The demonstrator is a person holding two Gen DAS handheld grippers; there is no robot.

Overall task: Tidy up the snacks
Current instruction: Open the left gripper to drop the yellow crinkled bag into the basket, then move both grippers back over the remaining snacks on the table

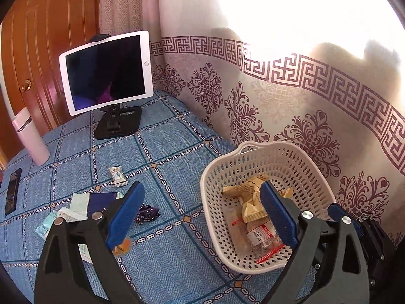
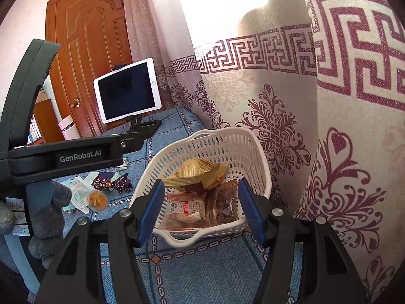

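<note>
A white perforated basket (image 1: 316,177) stands on the blue tablecloth by the curtain and holds several snack packs, gold wrappers (image 1: 249,197) and clear red-labelled packs (image 1: 263,235). Loose snacks lie left of it: a small white candy (image 1: 117,176), a purple wrapper (image 1: 146,214), a round orange snack (image 1: 122,247), green-white packets (image 1: 65,215). My left gripper (image 1: 202,202) is open and empty, above the cloth between the loose snacks and the basket. My right gripper (image 2: 200,202) is open and empty, just in front of the basket (image 2: 253,152), its fingers flanking the packs (image 2: 187,207).
A white tablet (image 1: 106,72) on a black stand is at the table's back. A pink bottle (image 1: 31,139) and a black phone (image 1: 12,191) sit at the left edge. A patterned curtain (image 1: 303,96) hangs right behind the basket. The left gripper's body (image 2: 63,154) fills the right view's left.
</note>
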